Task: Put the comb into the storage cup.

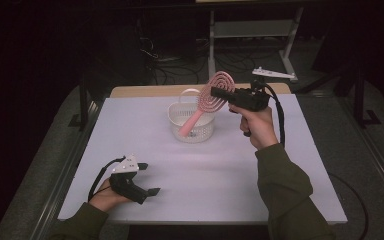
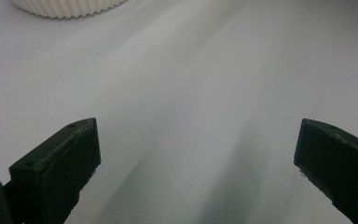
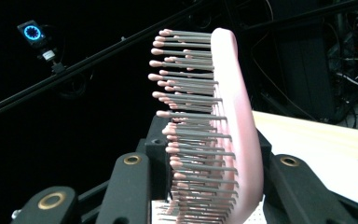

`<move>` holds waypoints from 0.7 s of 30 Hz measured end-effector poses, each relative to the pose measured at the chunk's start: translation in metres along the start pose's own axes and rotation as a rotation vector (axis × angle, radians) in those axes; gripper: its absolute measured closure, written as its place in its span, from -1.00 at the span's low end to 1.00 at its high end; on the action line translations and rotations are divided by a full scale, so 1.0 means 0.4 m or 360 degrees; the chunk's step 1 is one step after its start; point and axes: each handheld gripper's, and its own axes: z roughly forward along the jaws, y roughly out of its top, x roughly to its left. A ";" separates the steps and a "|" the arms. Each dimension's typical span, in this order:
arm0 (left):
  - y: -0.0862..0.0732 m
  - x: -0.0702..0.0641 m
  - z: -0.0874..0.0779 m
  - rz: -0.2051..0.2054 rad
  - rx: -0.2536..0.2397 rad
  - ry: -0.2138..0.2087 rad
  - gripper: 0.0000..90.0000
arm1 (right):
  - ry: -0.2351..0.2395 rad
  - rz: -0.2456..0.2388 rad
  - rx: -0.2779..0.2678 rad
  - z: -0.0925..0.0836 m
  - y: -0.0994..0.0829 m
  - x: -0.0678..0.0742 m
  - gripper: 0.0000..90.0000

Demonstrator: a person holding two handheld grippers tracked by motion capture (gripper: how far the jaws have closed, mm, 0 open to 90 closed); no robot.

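Here the right gripper fingers clamp the unlabelled pink hairbrush; left gripper fingers wide.

White table, dark surroundings

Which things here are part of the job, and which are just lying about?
In the job:
- pink brush, held in the right claw
- white basket, under the brush handle

Lying about:
- left claw, open and idle near the table's front edge
- wooden board behind the table
- cables and metal rack beyond
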 end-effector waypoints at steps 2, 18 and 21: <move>0.000 0.000 0.000 0.0001 -0.0002 0.0000 -1.00 | -0.0012 0.0005 -0.0007 0.002 0.007 -0.003 0.40; 0.000 0.000 0.001 -0.0002 0.0002 -0.0009 -1.00 | -0.0142 0.0051 -0.0093 0.022 0.013 -0.059 0.40; 0.000 0.000 0.001 -0.0006 0.0001 -0.0010 -1.00 | -0.0165 0.0058 -0.0085 0.034 0.008 -0.068 0.40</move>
